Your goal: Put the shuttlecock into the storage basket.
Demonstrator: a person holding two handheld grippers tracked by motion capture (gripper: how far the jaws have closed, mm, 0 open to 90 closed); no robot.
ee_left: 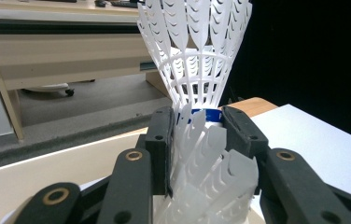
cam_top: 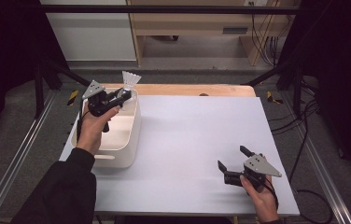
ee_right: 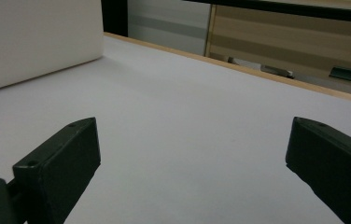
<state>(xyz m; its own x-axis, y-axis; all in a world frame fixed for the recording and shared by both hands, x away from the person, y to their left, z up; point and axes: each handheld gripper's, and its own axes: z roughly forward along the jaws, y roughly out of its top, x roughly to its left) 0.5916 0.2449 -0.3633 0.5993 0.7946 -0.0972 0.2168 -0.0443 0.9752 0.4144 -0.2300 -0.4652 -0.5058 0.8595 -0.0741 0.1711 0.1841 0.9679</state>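
Shuttlecock (ee_left: 194, 60) is a white plastic-skirt type w/ a blue band at the cork: prob v. light, skirt thin and springy, crushes or kinks if squeezed, so grab at the cork/neck, not the vanes. Left gripper (cam_top: 117, 97) holds it up over the far end of the white bin (cam_top: 129, 140), roughly 10 o'clock on the table (cam_top: 197, 135), skirt pointing up and away. Left gripper view: jaws narrow, clamped either side at the band; a second skirt (ee_left: 208, 172) sits between the jaws lower down, so looks like a nested stack; count unclear. Right gripper (cam_top: 233, 164) at approx 5 o'clock, jaws wide apart, empty, low over the bare mat; contact w/ surface can't tell.
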